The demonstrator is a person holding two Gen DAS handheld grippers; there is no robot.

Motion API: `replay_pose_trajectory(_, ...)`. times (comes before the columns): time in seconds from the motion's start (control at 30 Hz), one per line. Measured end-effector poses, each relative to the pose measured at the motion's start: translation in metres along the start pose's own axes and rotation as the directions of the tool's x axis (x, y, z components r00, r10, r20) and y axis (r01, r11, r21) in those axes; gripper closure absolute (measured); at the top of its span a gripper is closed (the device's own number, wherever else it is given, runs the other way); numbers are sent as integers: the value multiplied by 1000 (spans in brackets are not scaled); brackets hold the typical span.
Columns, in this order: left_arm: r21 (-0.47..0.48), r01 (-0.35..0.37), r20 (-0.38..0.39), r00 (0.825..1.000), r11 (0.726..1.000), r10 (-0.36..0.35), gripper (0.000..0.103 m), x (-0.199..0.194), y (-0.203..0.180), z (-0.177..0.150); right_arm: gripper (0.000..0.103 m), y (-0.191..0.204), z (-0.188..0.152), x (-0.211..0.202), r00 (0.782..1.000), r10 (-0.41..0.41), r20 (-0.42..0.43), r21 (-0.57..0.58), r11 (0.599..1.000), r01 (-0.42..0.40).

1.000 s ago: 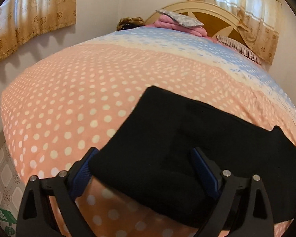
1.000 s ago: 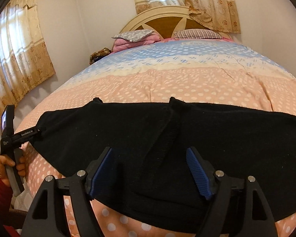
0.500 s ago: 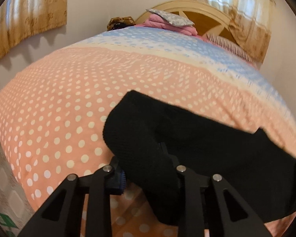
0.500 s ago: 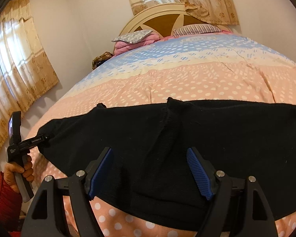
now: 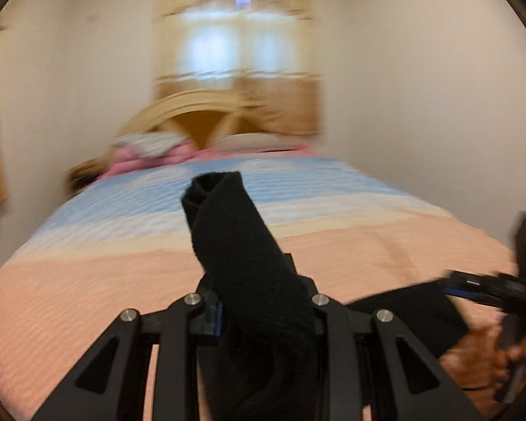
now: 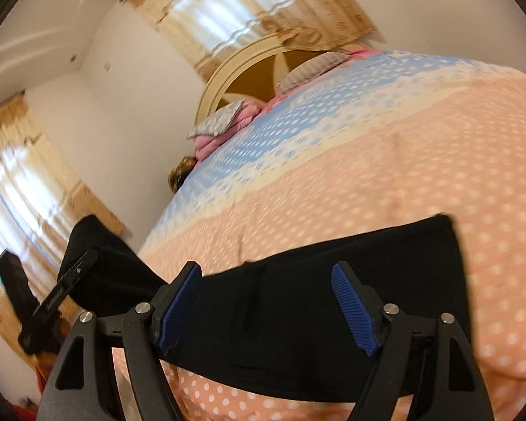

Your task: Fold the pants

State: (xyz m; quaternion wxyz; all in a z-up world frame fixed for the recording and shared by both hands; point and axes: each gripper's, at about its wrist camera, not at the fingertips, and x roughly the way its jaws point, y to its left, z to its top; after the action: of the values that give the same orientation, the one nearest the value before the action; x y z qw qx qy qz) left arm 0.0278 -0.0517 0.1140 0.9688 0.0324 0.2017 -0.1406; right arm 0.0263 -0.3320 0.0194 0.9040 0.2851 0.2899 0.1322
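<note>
The black pants (image 6: pixel 315 301) lie across the near part of the bed. My left gripper (image 5: pixel 263 312) is shut on one end of the pants (image 5: pixel 235 245) and holds it lifted off the bed; the cloth sticks up between the fingers. That raised end also shows in the right wrist view (image 6: pixel 98 266), with the left gripper (image 6: pixel 63 298) at far left. My right gripper (image 6: pixel 266 305) is open, its blue pads (image 6: pixel 352 308) wide apart over the pants' middle. It appears in the left wrist view (image 5: pixel 491 286) at far right.
The bed has a peach and blue dotted cover (image 6: pixel 420 161). Pillows (image 6: pixel 221 119) and a pink blanket lie at the wooden headboard (image 6: pixel 256 66). Curtained windows (image 6: pixel 249 3) are behind the bed and at left. The bed's near edge is just below the pants.
My left gripper has lifted its end of the pants off the bed and swung right, toward the right gripper. The right gripper has stayed open over the pants and tilted.
</note>
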Motion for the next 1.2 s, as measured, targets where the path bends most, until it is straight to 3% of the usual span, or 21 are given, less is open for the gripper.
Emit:
replay_pose_trajectory(0.07, 58, 123, -19, 992, 991, -122, 76, 11, -47, 0, 25, -16, 6, -14, 1000, 18, 14, 50, 999, -19)
replay_pose_trajectory(0.17, 163, 198, -25, 980, 967, -196, 76, 27, -110, -14, 25, -42, 13, -39, 997, 29, 70, 126, 991, -37)
replay_pose_trajectory(0.27, 237, 220, -69, 975, 946, -209, 76, 47, -152, -42, 25, -64, 14, -52, 994, 35, 100, 187, 981, -53)
replay_pose_trajectory(0.4, 369, 185, -125, 981, 911, -148, 75, 70, -182, -84, 25, -84, 4, -45, 990, 114, 82, 247, 960, -131)
replay_pose_trajectory(0.53, 448, 208, -150, 976, 869, -156, 60, 70, -189, -96, 25, -91, -5, -27, 985, 165, 44, 275, 946, -171)
replay_pose_trajectory(0.6, 476, 236, -155, 971, 848, -183, 43, 64, -190, -96, 25, -91, -9, -18, 983, 181, 12, 293, 940, -177)
replay_pose_trajectory(0.63, 473, 253, -152, 967, 844, -205, 30, 59, -188, -94, 25, -91, -10, -15, 983, 185, 5, 296, 939, -179)
replay_pose_trajectory(0.73, 410, 330, -148, 944, 850, -295, 14, 40, -167, -83, 25, -87, -11, -11, 979, 205, -15, 284, 939, -192)
replay_pose_trajectory(0.87, 332, 356, -142, 934, 873, -327, 8, 25, -131, -73, 25, -78, -11, -2, 978, 199, -62, 253, 951, -177)
replay_pose_trajectory(1.03, 191, 251, -116, 966, 949, -232, 8, 15, -75, -63, 25, -69, -14, 12, 987, 105, -124, 193, 978, -79)
replay_pose_trajectory(1.13, 88, 180, -132, 977, 980, -168, 8, 20, -45, -64, 25, -56, -17, 24, 987, 15, -159, 94, 996, 0)
replay_pose_trajectory(1.17, 59, 169, -141, 977, 984, -160, 8, 22, -39, -65, 31, -48, -19, 27, 986, -25, -164, 41, 999, 32)
replay_pose_trajectory(1.2, 19, 159, -150, 977, 987, -154, 8, 24, -31, -65, 53, -39, -22, 31, 983, -80, -167, -23, 997, 77)
